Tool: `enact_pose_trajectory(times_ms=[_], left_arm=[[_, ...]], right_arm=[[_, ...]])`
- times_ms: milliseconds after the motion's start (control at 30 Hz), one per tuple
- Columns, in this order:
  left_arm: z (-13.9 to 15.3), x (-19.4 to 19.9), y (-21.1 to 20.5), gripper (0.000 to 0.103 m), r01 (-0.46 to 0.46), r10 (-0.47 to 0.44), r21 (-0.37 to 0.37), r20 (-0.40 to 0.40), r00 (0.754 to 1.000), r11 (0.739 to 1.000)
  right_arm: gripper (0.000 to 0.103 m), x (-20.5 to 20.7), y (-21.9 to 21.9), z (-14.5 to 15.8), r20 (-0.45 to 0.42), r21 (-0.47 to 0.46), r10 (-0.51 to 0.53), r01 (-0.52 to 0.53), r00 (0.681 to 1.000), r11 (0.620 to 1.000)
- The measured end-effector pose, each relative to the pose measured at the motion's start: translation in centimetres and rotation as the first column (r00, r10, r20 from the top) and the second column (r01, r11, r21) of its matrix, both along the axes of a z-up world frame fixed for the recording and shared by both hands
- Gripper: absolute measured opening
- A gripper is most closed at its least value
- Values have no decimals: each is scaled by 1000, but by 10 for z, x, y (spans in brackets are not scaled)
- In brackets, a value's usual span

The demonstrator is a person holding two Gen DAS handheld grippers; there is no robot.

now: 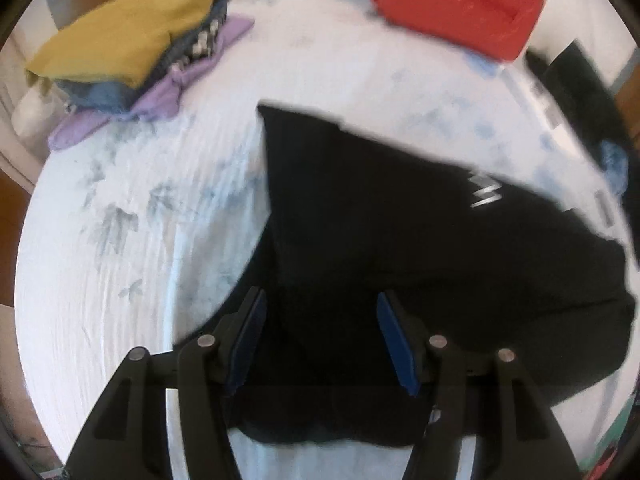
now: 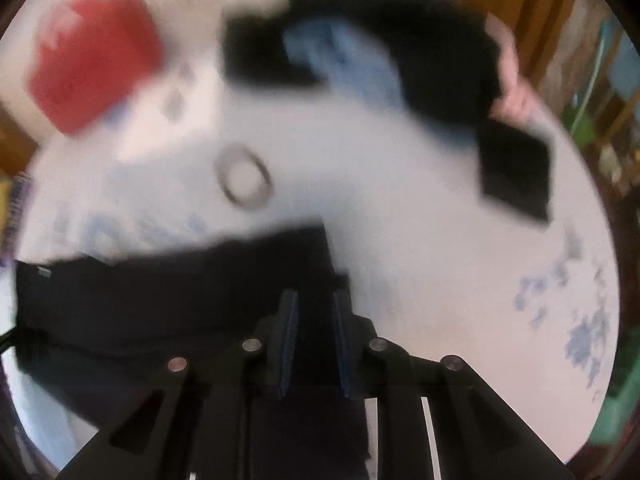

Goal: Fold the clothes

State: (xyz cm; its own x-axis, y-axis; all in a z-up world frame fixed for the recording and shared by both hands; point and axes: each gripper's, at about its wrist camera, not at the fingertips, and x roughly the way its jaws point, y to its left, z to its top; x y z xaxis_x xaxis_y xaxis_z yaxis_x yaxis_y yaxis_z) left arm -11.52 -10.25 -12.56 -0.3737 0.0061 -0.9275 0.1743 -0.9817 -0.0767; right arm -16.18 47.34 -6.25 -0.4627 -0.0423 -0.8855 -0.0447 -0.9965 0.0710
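Bedsheet (image 1: pixel 120 240), white with faint blue-grey leaf print, covers the surface. Your left gripper (image 1: pixel 320 336) gapes wide over the black garment (image 1: pixel 400 220), gripping nothing. Your right gripper (image 2: pixel 314 340) is narrowly parted, black cloth between its fingers; grip unclear through blur. Folded stack (image 1: pixel 132 52) at 10 o'clock, red case (image 1: pixel 460 8) at 1 o'clock.

Matt black cloth garment (image 1: pixel 400 240); ribbed white sheet (image 1: pixel 140 240); seemingly plastic red case (image 1: pixel 456 4).
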Motion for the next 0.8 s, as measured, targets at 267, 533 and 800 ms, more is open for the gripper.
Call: enact_pose_trajectory(times_ms=[267, 533, 800], left_arm=[[35, 44, 107, 82, -99, 105, 67, -103, 989, 993], [13, 89, 286, 82, -285, 287, 56, -32, 957, 957], [5, 98, 379, 82, -339, 339, 46, 14, 941, 940]], right_arm=[[35, 3, 31, 17, -95, -104, 179, -189, 979, 976], [35, -16, 57, -18, -81, -82, 612, -617, 787, 782], [67, -10, 49, -34, -5, -73, 774, -772, 633, 631]])
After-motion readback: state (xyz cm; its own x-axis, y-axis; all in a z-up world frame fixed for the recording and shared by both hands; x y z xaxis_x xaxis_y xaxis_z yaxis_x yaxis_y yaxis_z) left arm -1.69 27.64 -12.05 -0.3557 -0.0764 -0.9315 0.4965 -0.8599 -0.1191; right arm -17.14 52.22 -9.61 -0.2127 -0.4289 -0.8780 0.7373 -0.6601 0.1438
